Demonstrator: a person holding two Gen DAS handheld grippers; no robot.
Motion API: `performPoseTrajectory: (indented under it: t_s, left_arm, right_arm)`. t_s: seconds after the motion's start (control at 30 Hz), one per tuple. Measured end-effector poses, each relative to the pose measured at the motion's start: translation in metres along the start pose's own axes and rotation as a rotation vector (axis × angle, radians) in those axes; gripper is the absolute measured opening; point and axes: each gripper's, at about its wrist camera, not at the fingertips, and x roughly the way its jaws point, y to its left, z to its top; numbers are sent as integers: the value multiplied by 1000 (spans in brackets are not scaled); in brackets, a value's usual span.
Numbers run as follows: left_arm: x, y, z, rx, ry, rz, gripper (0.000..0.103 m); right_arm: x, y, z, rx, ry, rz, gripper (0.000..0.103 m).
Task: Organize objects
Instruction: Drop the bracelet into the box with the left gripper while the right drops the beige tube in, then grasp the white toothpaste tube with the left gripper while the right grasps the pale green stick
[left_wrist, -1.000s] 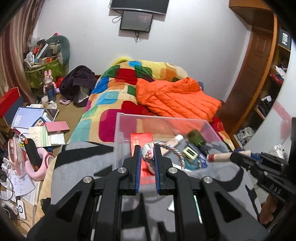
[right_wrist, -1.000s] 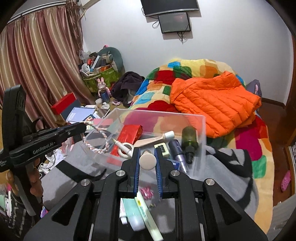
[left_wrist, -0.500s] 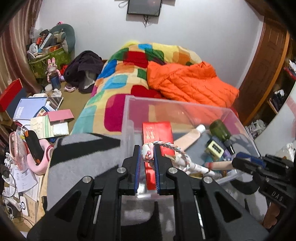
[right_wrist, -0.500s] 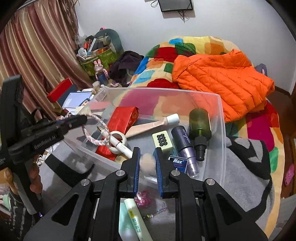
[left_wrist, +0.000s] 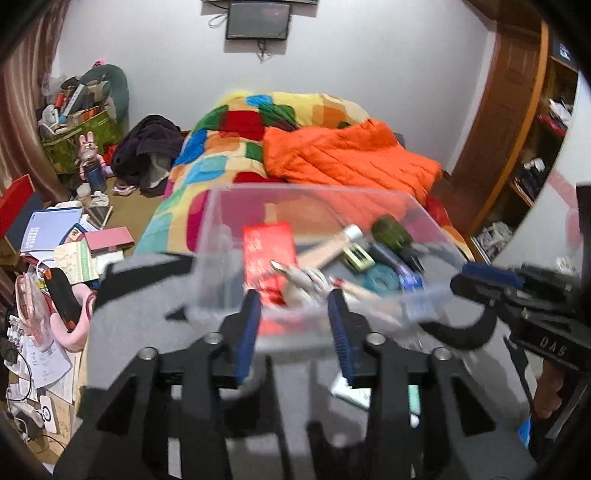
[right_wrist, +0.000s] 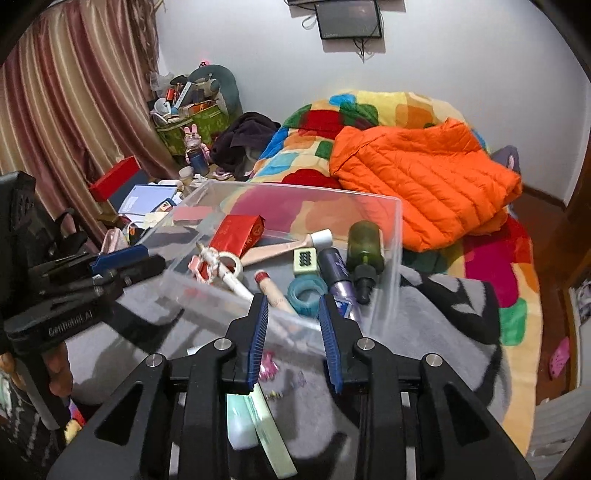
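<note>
Clear plastic bin (right_wrist: 384, 221): stands on the grey-and-black blanket (right_wrist: 436, 325) at the near end of the bed; open-topped.

Contents, already stowed:
- red packet (right_wrist: 240, 230), far left of the bin floor
- rope toy (right_wrist: 207, 264), left, lying against a tape roll (right_wrist: 231, 262) and a white pen-like tube
- pink tube with white cap (right_wrist: 284, 247), centre
- red-capped beige tube (right_wrist: 273, 291), near centre
- teal ring (right_wrist: 306, 291), near centre
- green domino-like block (right_wrist: 304, 258)
- purple can (right_wrist: 336, 269) and dark green bottle (right_wrist: 364, 254), right side

Outstanding, on the blanket just outside the near wall:
- pale green tubes (right_wrist: 258, 421), between and below the right claw's fingers
- small pink trinket (right_wrist: 267, 369), just beside them
- a flat white item (left_wrist: 351, 391), identity unclear through blur

Left gripper (left_wrist: 295, 314): jaws spread wide, nothing between them; poised over the bin's near left edge, with the rope toy lying in the bin beyond them.

Right gripper (right_wrist: 293, 317): jaws parted, empty; at the near wall above the red-capped tube and teal ring.

Status, by estimate: most items binned, few left. Next pick is probably the green tubes.
</note>
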Motion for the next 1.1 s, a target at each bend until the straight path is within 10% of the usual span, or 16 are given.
performPoseTrajectory:
  t_s: [0.53, 1.1]
  left_arm:
    - [26, -42, -67, -35, 185, -83, 55]
    - [20, -45, -83, 44, 161, -12, 49]
  right_arm:
    - [16, 13, -79, -65, 162, 7, 30]
    - [26, 33, -85, -70, 142, 7, 28]
